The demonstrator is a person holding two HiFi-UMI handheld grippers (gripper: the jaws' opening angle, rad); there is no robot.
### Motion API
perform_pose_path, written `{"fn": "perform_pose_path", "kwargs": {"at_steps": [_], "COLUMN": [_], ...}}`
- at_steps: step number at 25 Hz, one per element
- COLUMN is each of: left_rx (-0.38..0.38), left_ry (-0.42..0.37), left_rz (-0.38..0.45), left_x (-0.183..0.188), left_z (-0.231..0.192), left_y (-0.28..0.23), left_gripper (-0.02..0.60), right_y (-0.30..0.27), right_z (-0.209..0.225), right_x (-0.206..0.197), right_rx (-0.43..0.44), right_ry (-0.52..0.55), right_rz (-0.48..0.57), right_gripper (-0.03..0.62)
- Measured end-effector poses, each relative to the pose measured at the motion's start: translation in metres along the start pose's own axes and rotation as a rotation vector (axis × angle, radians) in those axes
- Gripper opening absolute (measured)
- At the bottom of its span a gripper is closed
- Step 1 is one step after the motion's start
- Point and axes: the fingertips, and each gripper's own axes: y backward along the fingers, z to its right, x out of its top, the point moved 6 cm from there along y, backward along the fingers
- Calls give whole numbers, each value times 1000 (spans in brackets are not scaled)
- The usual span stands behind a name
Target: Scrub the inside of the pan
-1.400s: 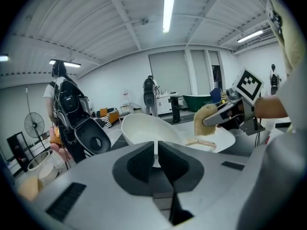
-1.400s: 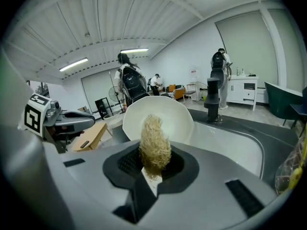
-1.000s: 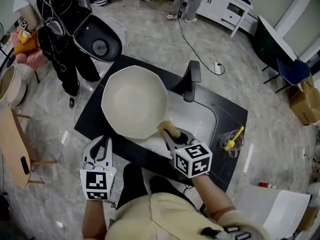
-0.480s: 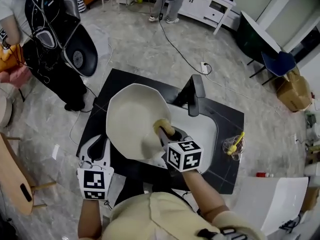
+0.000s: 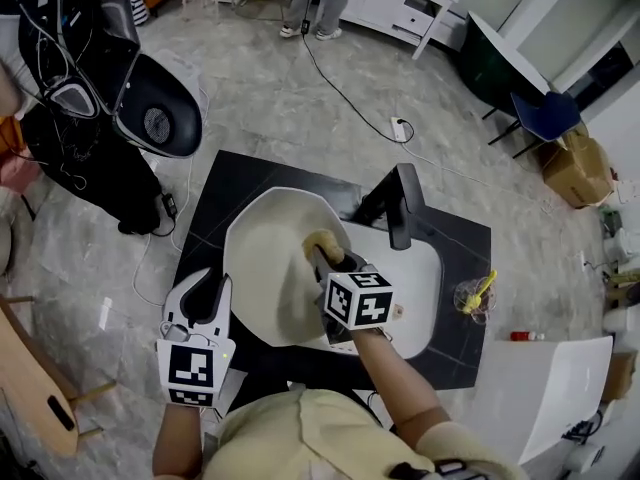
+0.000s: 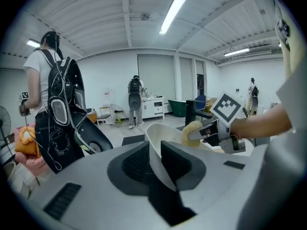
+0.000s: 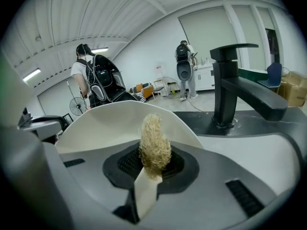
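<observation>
While the left tongs (image 5: 207, 290) stay closed on the rim of the pan (image 5: 262, 268), tilted over the sink (image 5: 418, 273), the right tongs (image 5: 326, 261), gripping a scrubber (image 5: 322, 242), moved from rim to inside vs. 1 s ago.

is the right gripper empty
No, the right gripper has its jaws shut on a tan fibrous scrubber.
</observation>
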Motion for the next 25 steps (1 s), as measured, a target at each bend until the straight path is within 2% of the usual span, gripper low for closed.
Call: {"fn": "perform_pose_path", "kwargs": {"at_steps": [4,9,13,19,25], "left_rx": [-46,-96,-121,-174,-207], "left_ry": [13,10,46,28,19], "left_rz": [10,5,9,33,42], "left_x": [4,0,-3,-5,-4], "left_z": [-6,-5,-6,-9,-11], "left_y": [-11,-20,-22,-24,-25], "left_gripper": [61,61,64,64,64], "right_y": [-21,-41,-59,-78,-83], "right_z": [4,8,7,-14,-40], "right_x": [8,14,14,22,35], "right_rx": [-49,-149,-186,-152,-45], "right_ry": [-35,-74,-99,-63,-2], "right_rz": [5,28,22,30,59], "right_gripper": [69,69,69,69,69]}}
